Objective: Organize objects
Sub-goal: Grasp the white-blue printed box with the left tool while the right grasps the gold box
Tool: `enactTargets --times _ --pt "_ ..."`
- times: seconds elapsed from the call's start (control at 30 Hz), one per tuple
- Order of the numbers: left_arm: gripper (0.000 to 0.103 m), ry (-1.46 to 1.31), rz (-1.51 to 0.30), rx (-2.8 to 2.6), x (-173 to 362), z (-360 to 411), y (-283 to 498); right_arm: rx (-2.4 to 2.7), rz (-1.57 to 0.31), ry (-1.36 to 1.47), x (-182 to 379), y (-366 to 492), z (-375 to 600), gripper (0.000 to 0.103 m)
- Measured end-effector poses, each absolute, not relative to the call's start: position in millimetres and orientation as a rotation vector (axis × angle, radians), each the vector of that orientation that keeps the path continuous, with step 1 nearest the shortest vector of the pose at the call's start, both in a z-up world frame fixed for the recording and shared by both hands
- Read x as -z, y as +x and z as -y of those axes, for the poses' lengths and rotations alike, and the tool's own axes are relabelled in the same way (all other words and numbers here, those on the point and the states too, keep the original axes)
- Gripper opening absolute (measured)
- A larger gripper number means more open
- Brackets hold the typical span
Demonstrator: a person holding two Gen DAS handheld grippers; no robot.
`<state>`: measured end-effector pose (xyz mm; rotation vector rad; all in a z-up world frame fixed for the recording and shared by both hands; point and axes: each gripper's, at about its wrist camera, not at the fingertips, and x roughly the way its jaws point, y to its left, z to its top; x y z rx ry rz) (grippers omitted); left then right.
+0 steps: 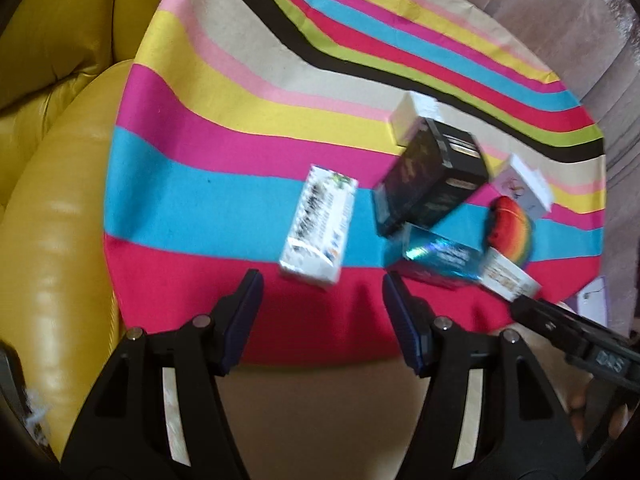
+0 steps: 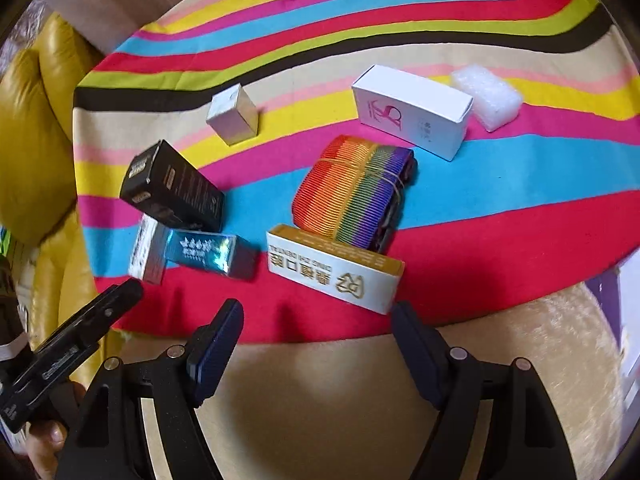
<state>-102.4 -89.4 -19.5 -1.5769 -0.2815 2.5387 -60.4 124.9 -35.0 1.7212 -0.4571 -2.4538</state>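
Both grippers are spread wide and hold nothing. Just ahead of the left gripper (image 1: 322, 294), a white printed box (image 1: 319, 223) lies flat, its long axis running away from the fingers. Just ahead of the right gripper (image 2: 318, 320), a white-and-gold box (image 2: 335, 269) lies crosswise, touching the rainbow strap roll (image 2: 354, 192) beyond it. Seven boxes lie on the striped cloth (image 2: 500, 216): also a black box (image 2: 172, 188), a shiny blue box (image 2: 212, 255), a silver box (image 2: 147, 254), a small grey box (image 2: 233, 115) and a white box with pink logo (image 2: 412, 111). One foam block (image 2: 487, 97) sits farthest right.
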Motion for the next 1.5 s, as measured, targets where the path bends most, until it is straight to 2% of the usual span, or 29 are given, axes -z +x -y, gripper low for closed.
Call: enactTargets --times 0.17,0.23,0.27,0.3,0.5,0.7,0.87,1.0,1.07,1.13,1.2,1.27,1.37,1.5 --pt "0.063 -1.597 0.207 -2.533 29 84 -120 2.501 0.54 1.731 36 -64 -125 0.078" --pt "0.052 -1.594 0.183 -2.531 31 83 -125 2.521 0.556 1.743 38 -67 -124 0.078" --pt "0.041 -1.598 0.184 -2.52 33 83 -126 2.527 0.566 1.75 40 -68 -124 0.078" --pt "0.04 -1.603 0.187 -2.509 36 83 -126 2.527 0.571 1.756 41 -70 -123 0.078" --pt "0.039 -1.565 0.198 -2.518 35 86 -124 2.546 0.577 1.79 47 -77 -120 0.08" --pt "0.039 -1.547 0.239 -2.499 35 89 -123 2.587 0.419 1.81 47 -78 -107 0.081" --pt "0.039 -1.54 0.259 -2.49 35 90 -123 2.592 0.215 1.843 51 -83 -95 0.082" --pt "0.039 -1.529 0.265 -2.499 34 90 -122 2.582 0.194 1.856 57 -86 -95 0.082" --pt "0.037 -1.519 0.268 -2.511 31 90 -120 2.573 0.205 1.861 60 -86 -98 0.08" --pt "0.037 -1.51 0.273 -2.519 28 90 -118 2.566 0.193 1.863 60 -84 -100 0.074" --pt "0.037 -1.506 0.283 -2.519 28 90 -117 2.543 0.18 1.872 60 -80 -102 0.073" --pt "0.037 -1.503 0.295 -2.517 28 90 -117 2.477 0.177 1.851 60 -77 -104 0.075" --pt "0.037 -1.495 0.305 -2.516 29 90 -117 2.367 0.176 1.789 56 -71 -108 0.087" --pt "0.037 -1.488 0.307 -2.511 29 90 -115 2.284 0.02 1.715 46 -60 -107 0.094"
